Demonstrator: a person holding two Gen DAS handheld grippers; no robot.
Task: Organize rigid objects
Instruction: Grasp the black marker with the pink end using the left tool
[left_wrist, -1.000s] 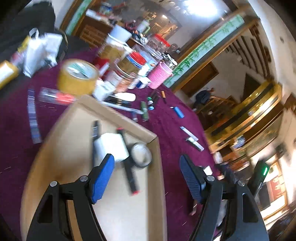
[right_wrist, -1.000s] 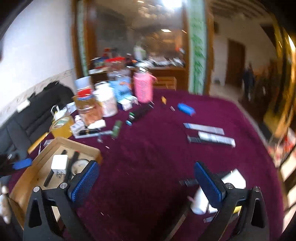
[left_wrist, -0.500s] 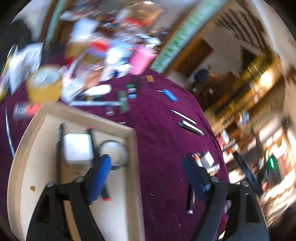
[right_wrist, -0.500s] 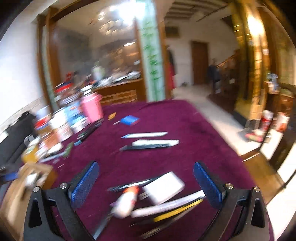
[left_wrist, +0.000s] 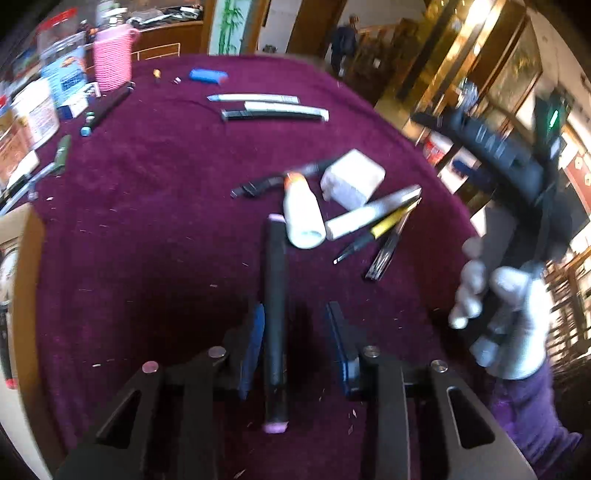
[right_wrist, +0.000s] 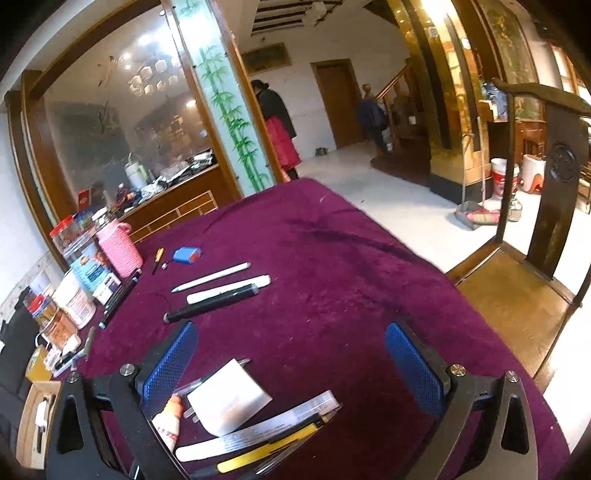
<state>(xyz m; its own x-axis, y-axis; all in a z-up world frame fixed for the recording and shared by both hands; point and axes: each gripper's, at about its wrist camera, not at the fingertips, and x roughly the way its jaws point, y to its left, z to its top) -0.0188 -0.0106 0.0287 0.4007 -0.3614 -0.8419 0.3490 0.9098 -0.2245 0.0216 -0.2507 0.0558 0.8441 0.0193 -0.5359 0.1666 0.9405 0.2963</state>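
1. Left tool (left_wrist: 293, 339): the jaws stand partly spread around the black marker (left_wrist: 275, 317). The left pad lies at or close against the barrel; the right pad stands clear of it. The grip is not closed.

2. Black marker: it lies flat on the tabletop (left_wrist: 147, 229), lengthwise between the jaws, with a pink cap at each end. It appears to be a stiff, light plastic cylinder. The smooth round barrel is likely to roll or slip under an uneven pinch. Recommended hold: mid-barrel, pads square to the long axis, clear of both caps.

3. Right tool (right_wrist: 291, 369): the jaws are spread wide and hold nothing. It hangs above a cluster of items.

4. Cluster beyond the marker tip: a white bottle (left_wrist: 302, 214) with an orange cap, a white charger block (left_wrist: 352, 179), a white flat stick (left_wrist: 373, 212), and a yellow-and-black pen (left_wrist: 376, 230). All appear rigid and light. The bottle touches the marker's far cap, so lifting may disturb it.

5. Cardboard box (left_wrist: 22, 236): it sits at the left edge of the tabletop, well apart from the marker; it is the probable destination.
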